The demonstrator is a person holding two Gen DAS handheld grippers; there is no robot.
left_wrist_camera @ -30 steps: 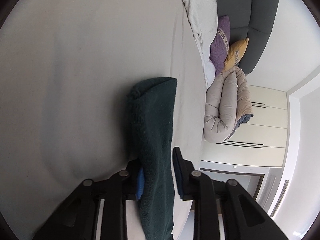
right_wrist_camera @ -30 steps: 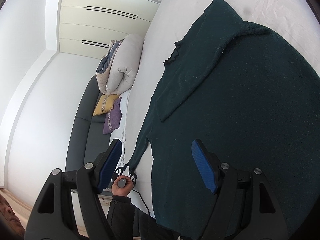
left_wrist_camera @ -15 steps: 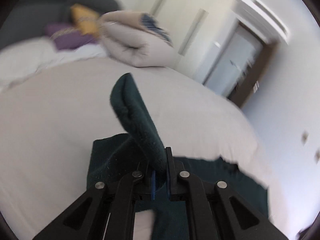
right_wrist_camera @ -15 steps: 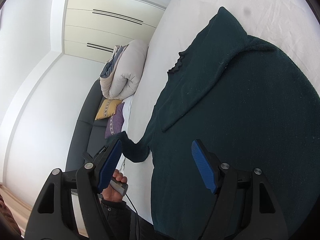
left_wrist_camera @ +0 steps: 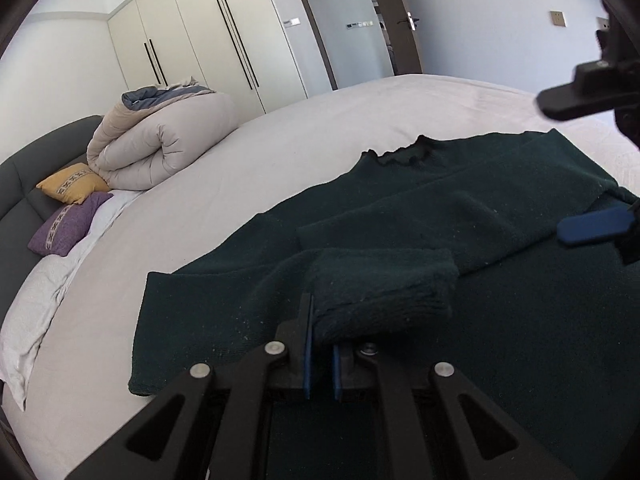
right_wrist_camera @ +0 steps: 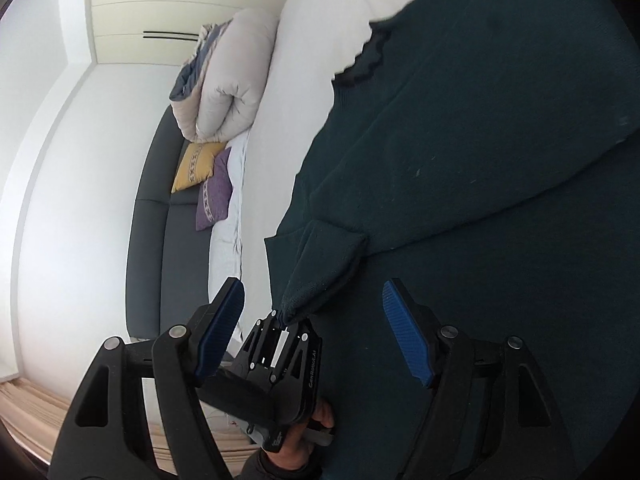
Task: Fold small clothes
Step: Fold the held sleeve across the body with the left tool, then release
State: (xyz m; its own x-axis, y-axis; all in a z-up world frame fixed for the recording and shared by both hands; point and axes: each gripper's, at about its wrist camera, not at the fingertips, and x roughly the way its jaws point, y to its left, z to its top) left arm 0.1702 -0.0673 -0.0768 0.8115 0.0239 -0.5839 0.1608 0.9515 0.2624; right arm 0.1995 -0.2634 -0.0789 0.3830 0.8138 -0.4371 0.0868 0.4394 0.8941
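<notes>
Left wrist view, left gripper (left_wrist_camera: 319,354): pinched tight on the cuff end of the sleeve (left_wrist_camera: 380,292), at 6 o'clock, carried over the sweater body.
Left wrist view, dark green sweater (left_wrist_camera: 500,280): spread flat on the bed (left_wrist_camera: 280,152), collar (left_wrist_camera: 400,156) toward 12 o'clock, other sleeve already laid across the chest.
Left wrist view, right gripper (left_wrist_camera: 588,160): at 3 o'clock, fingers wide apart, holding nothing.
Right wrist view, right gripper (right_wrist_camera: 312,332): wide open above the sweater (right_wrist_camera: 500,160), empty.
Right wrist view, left gripper (right_wrist_camera: 286,320): at 6 o'clock, clamped on the bunched sleeve (right_wrist_camera: 324,264).
Background: rolled duvet (left_wrist_camera: 160,136), yellow cushion (left_wrist_camera: 72,188) and purple cushion (left_wrist_camera: 68,224) near 9 o'clock, well apart from the sweater.
Risk: sleeve bunched thick at the gripper; releasing here likely leaves a lump or a crooked fold.
Risk: pulling further could drag the sweater body and undo the sleeve already folded.
</notes>
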